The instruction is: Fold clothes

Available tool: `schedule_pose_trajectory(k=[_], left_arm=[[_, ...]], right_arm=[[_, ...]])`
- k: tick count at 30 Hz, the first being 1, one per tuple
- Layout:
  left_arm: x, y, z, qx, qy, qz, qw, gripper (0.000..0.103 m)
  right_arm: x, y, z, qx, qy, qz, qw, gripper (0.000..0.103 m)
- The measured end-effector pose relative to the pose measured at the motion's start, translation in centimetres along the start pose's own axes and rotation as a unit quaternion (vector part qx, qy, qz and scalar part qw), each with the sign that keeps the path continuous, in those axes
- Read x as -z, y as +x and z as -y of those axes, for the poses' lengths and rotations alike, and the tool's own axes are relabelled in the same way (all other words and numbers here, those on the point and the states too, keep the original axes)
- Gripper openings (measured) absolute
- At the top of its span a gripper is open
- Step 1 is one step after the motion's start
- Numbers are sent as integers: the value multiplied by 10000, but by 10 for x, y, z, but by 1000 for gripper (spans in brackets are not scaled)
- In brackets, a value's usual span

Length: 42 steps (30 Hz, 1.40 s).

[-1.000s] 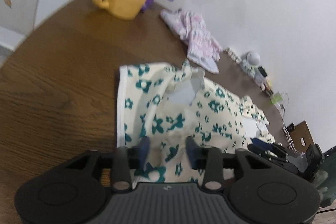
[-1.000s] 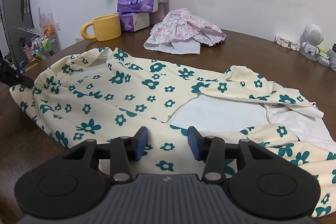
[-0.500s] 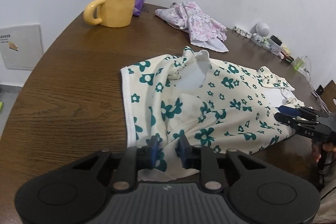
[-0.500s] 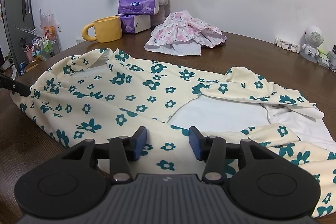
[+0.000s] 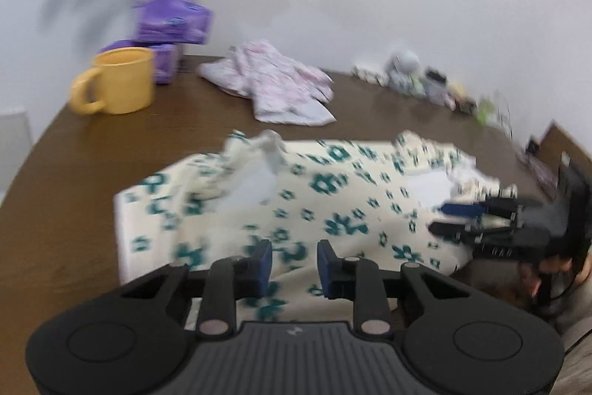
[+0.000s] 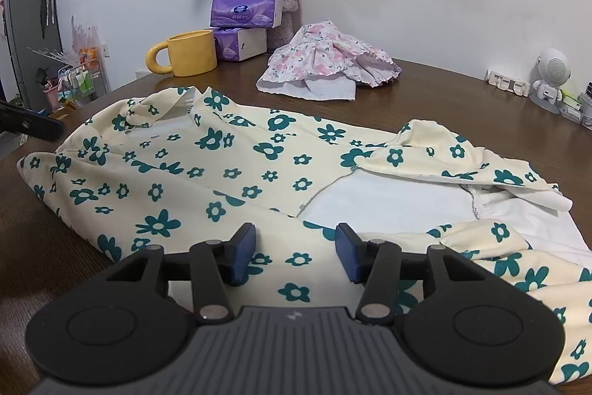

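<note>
One cream shirt with green flowers lay spread out on the brown tabletop so it could be folded, and the left claw and right claw both hung released over its near edge, holding nothing.

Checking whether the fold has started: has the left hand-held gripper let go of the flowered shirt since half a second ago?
Yes. The left hand-held gripper now stands open over the shirt; earlier it pinched the hem.
</note>
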<state>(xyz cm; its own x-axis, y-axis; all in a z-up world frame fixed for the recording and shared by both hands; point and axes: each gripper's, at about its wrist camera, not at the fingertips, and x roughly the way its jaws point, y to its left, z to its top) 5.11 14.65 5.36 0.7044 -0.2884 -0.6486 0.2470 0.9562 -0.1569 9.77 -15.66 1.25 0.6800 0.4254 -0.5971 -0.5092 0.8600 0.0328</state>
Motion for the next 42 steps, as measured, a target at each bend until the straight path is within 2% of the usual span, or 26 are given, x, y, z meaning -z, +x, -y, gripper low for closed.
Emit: schedule_pose_trajectory(k=[5,11,16,20,23,27,30,34,42], left_arm=[[11,28,15,-638,438,-213,9968,28],[21,13,-8,-913,98,-187,9956,24],[24,-2,-18,-1217,-23,-160,9924,13],[23,-11,-26,-1179,-305,-109,9925,11],[16,-19,-28,-1364,-508,91,9893,14],[4,-19,-16,-858,-417,339,9949,14],[6,-3,4,-720,10,172,9973,14],[22,13,12,-968,218,-71,9950,18],[41,-17,2,-1211,48,354,9920,18]], right_arm=[[0,0,0,-13,-3,4,10000,48],[1,-1,1,-51,3,3,10000,49],[1,-1,1,-73,-10,-1,10000,51],[1,-1,1,-73,-9,-1,10000,51],[1,-1,1,-73,-22,-5,10000,52],[1,-1,0,-64,-40,-5,10000,52],[1,-1,0,-56,-35,-3,10000,52],[1,-1,0,-63,-27,-4,10000,52],[1,-1,0,-91,-27,-9,10000,54]])
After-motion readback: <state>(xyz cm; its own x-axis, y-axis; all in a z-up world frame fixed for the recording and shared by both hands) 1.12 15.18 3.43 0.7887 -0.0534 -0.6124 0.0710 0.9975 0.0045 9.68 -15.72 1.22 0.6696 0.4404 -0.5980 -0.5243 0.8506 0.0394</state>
